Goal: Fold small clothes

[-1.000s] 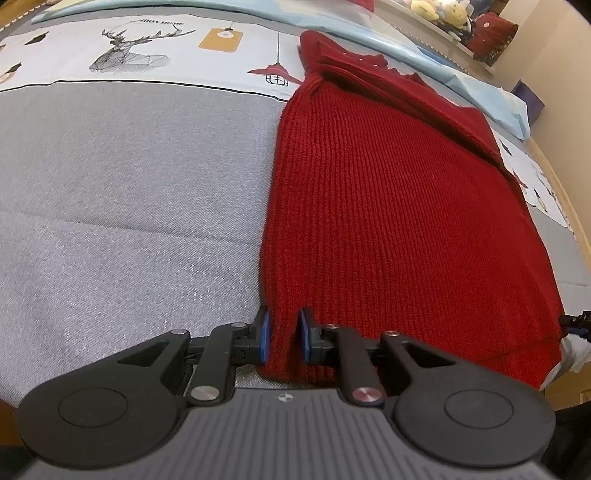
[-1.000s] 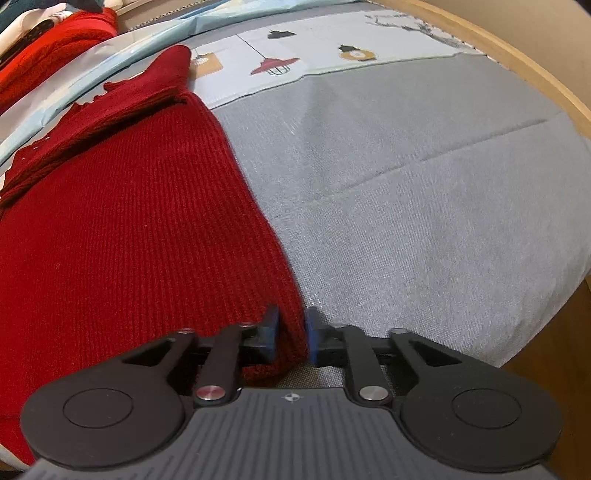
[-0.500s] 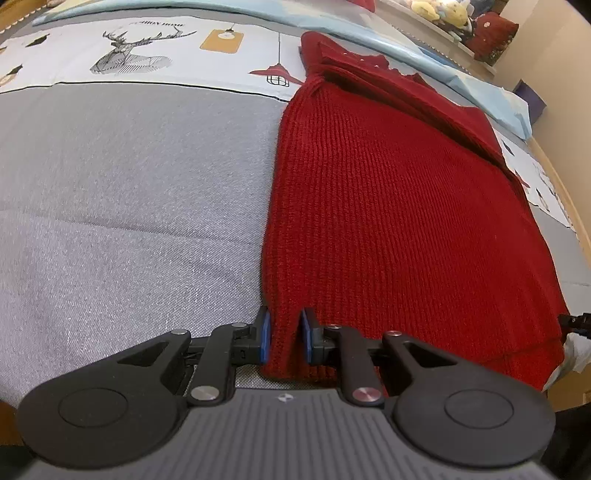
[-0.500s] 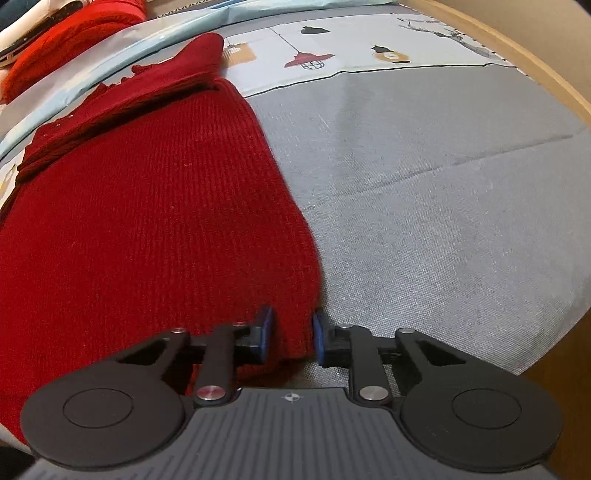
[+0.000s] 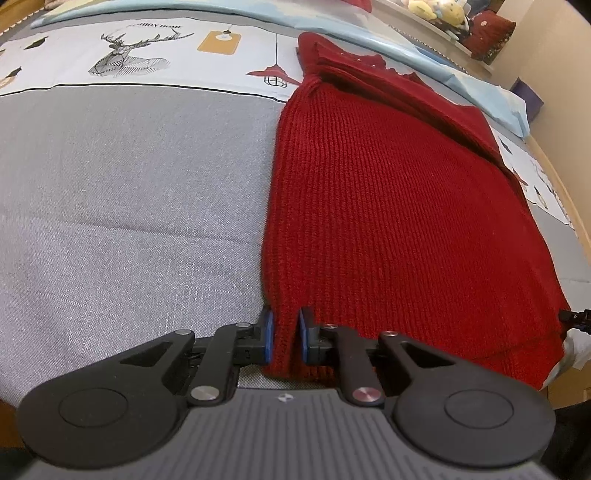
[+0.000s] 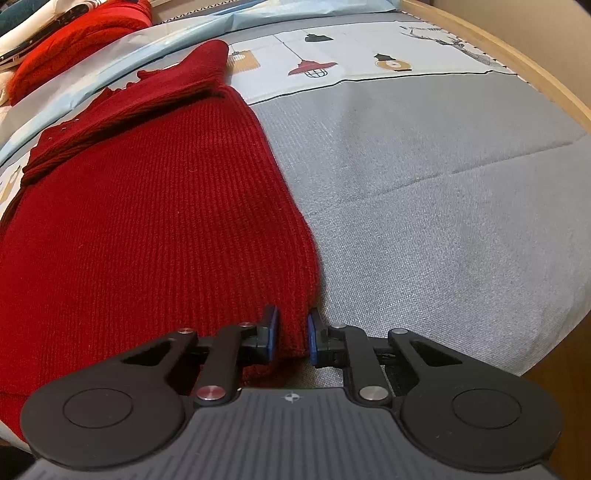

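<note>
A dark red ribbed knit sweater [image 5: 388, 206] lies flat on the grey bed cover [image 5: 129, 203], with its sleeves folded across the far end. In the left wrist view my left gripper [image 5: 285, 334] sits at the near left corner of the hem. Its jaws are closing, and the blue pads [image 5: 269, 334] press on a pinch of the knit. In the right wrist view the sweater [image 6: 147, 221] fills the left half. My right gripper [image 6: 291, 332] is at the near right hem corner, its jaws closing with the knit squeezed between them.
A printed band with a deer [image 5: 129, 55] and lamps crosses the far part of the cover. Beyond it lie a light-blue sheet [image 5: 461, 77] and plush toys [image 5: 443, 14]. More red clothes [image 6: 74, 40] are piled at the back. A wooden bed rim [image 6: 517, 62] curves along the right.
My right gripper has slid onto the sweater's near right corner and its jaws have narrowed on the knit. My left gripper keeps its grip on the left corner, unmoved.
</note>
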### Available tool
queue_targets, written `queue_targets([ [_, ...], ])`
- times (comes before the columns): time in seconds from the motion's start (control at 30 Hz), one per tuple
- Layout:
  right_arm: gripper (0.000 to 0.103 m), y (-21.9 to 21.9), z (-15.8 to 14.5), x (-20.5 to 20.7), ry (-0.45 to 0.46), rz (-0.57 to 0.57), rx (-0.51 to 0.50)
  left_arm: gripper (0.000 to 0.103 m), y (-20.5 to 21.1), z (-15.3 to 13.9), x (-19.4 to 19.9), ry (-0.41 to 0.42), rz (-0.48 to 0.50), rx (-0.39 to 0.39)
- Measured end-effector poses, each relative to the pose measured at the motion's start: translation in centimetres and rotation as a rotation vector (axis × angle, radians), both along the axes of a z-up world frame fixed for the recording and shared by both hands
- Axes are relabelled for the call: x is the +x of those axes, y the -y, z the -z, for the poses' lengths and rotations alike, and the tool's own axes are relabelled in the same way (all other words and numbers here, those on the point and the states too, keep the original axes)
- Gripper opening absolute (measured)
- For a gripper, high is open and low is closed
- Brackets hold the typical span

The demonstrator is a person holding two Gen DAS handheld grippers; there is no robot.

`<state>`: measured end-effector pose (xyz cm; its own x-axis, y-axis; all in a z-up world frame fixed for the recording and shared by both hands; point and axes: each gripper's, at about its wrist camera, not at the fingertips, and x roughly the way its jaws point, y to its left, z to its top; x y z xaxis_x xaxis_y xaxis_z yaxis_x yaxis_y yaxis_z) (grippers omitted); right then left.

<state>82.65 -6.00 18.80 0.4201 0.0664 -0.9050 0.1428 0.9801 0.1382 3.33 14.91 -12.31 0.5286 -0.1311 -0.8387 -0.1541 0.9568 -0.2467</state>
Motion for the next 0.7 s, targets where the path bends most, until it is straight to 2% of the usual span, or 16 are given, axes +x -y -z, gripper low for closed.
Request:
queue_targets([
  [0.7, 0.017, -0.2, 0.27, 0.27, -0.004, -0.003, -0.005, 0.015, -0.05, -0.01, 0.19, -0.004, 0.004, 0.001],
])
